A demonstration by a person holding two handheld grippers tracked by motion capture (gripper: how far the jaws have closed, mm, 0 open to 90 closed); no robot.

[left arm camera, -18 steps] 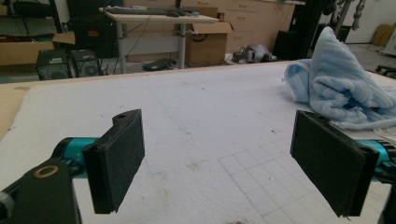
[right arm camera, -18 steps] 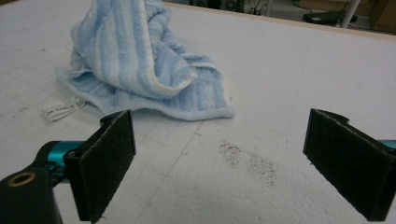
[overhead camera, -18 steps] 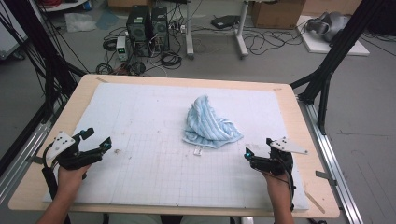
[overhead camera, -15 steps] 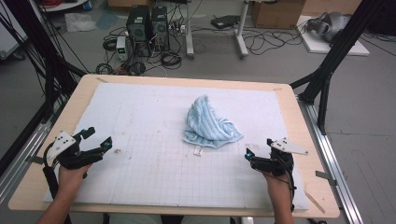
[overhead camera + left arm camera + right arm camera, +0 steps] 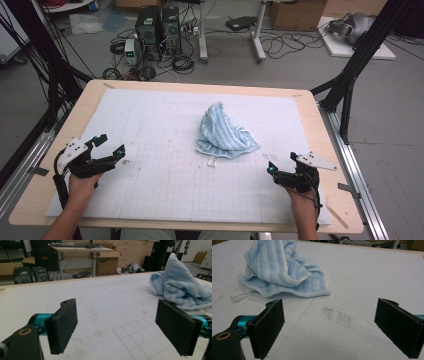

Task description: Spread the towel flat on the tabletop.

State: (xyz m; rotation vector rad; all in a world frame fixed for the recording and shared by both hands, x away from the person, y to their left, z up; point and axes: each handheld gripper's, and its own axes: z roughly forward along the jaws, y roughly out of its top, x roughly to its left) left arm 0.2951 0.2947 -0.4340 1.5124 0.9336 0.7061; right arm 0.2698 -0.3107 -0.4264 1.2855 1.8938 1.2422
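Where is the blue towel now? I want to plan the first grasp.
In the high view the blue towel lies bunched just right of the white mat's middle, nearer the right hand-held gripper.

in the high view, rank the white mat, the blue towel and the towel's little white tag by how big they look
1. White gridded foam mat, by far the largest, covering most of the wooden table.
2. Crumpled light-blue striped towel, a heap near the mat's middle.
3. Small white fabric tag at the towel's near edge, clearly the smallest.
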